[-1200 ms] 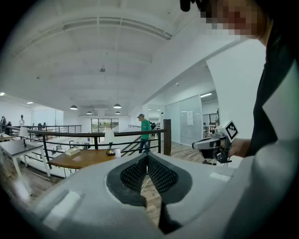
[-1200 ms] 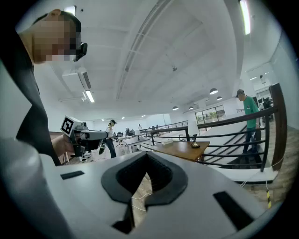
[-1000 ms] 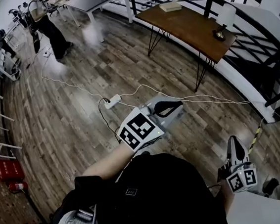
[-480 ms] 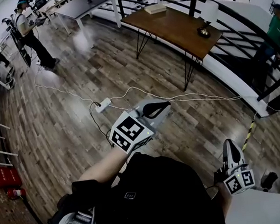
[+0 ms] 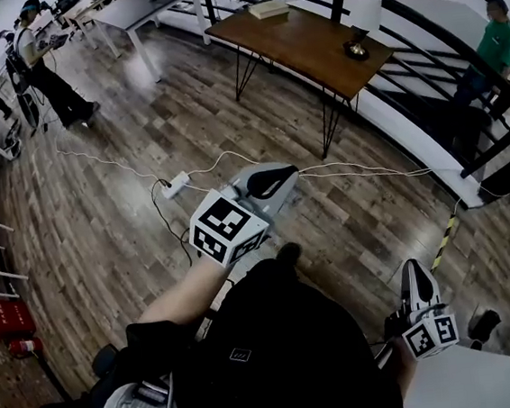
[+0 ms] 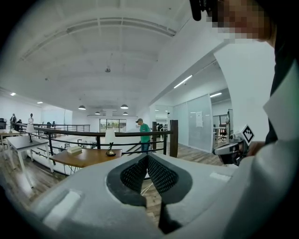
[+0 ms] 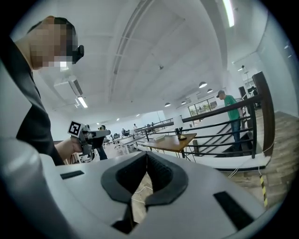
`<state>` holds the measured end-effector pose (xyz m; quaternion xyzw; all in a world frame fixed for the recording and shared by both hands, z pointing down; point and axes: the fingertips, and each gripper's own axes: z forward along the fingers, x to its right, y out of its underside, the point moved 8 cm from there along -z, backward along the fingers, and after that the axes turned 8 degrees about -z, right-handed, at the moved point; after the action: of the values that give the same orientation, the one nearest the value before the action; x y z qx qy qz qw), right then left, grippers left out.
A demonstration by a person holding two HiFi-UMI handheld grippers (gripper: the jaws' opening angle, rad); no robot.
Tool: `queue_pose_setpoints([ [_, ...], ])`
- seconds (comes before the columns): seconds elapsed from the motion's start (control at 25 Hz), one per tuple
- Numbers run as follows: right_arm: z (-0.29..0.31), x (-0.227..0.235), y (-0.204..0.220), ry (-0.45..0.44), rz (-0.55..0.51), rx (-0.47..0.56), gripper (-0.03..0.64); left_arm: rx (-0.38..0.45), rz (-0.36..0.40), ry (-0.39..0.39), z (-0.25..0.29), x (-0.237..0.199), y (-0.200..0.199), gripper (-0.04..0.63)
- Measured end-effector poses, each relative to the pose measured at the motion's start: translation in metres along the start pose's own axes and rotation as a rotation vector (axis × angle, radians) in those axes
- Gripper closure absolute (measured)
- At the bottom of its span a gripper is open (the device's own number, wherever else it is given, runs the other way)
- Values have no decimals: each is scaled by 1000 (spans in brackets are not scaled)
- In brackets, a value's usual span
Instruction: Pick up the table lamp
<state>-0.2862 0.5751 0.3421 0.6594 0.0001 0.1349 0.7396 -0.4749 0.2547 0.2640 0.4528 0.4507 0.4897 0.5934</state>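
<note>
The table lamp (image 5: 359,23), white shade on a dark base, stands at the right end of a wooden table (image 5: 296,38) far ahead of me. It shows small in the left gripper view (image 6: 110,139) and in the right gripper view (image 7: 179,128). My left gripper (image 5: 281,178) is held out over the floor, shut with nothing between its pads (image 6: 147,157). Low at my right side, the right gripper (image 5: 413,269) is also shut and empty (image 7: 146,154). Both are well short of the table.
A book (image 5: 268,9) lies at the table's far end. A power strip (image 5: 177,182) and white cables cross the wood floor. A black railing (image 5: 418,32) and stairs run behind the table, where a person in green (image 5: 489,34) stands. Other people (image 5: 41,62) are at far left.
Both grippers and the view have moved across the floor toward the table; table and lamp have shifted left in the head view. The person in green has come into view at right.
</note>
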Motion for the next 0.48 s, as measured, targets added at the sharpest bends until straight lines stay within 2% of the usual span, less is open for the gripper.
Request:
queue_pose_setpoints([
  [0.32, 27, 40, 13, 10, 49, 14, 603, 21, 52, 26, 73, -13, -23, 588],
  [0.48, 54, 65, 20, 22, 84, -4, 603, 18, 47, 40, 116, -31, -23, 588],
])
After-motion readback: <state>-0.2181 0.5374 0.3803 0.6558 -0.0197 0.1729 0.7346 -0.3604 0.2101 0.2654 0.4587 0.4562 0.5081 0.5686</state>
